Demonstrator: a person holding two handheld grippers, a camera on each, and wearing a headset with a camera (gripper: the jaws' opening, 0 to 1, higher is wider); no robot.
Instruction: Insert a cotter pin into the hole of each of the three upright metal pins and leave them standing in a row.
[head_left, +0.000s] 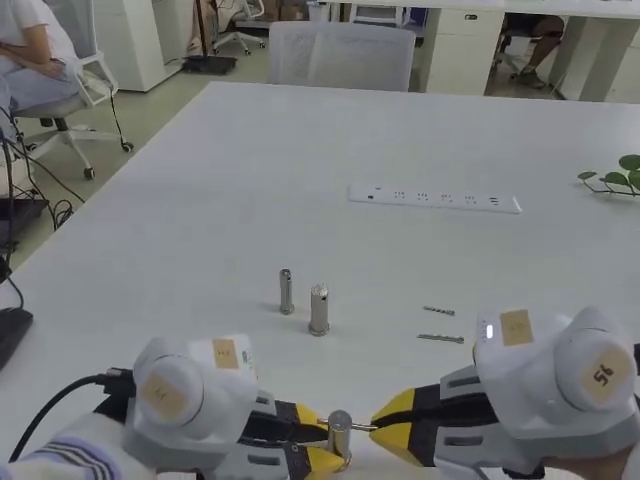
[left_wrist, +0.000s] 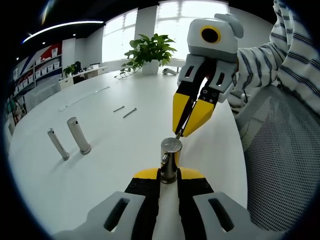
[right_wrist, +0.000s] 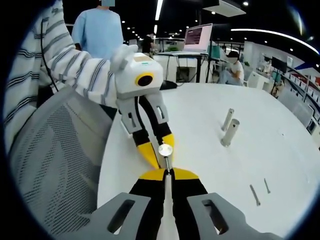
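Thin silver cotter pin (head_left: 362, 427), pinched in the fingers of the right gripper (head_left: 376, 427), may tilt and miss the hole in the short steel upright pin (head_left: 339, 430) that the fingers of the left gripper (head_left: 318, 438) clamp at its nine o'clock.

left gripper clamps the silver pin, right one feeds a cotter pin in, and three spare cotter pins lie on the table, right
Not three: the head view shows two thin metal cotter pins lying on the white table. The left gripper does clamp the upright silver metal pin; the right gripper feeds a cotter pin in.
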